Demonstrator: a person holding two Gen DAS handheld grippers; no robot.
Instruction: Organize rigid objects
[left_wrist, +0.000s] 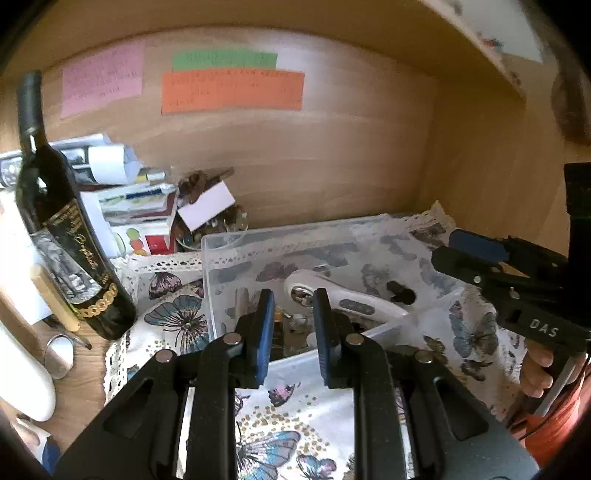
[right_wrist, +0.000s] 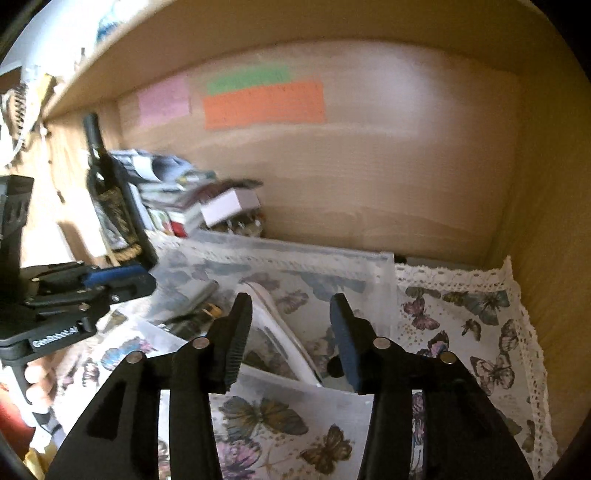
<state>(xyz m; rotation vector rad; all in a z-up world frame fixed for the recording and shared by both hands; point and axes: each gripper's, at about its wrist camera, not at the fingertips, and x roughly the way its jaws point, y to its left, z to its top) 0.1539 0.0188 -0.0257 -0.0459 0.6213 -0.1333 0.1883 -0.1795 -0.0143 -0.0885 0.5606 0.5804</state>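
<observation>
Both sets of tongs hung apart and empty over the clear bin (left_wrist: 221, 251): our left tongs (left_wrist: 293, 332) narrowly parted at the lower middle of their view, our right tongs (right_wrist: 291, 339) spread wider. We judged they hovered there to sort the contents. Inside, centre frame, lay the white cutter (left_wrist: 343, 295), long-handled with a shiny round head, resting slantwise. A wine bottle (left_wrist: 66, 229) stood at left on the table.
</observation>
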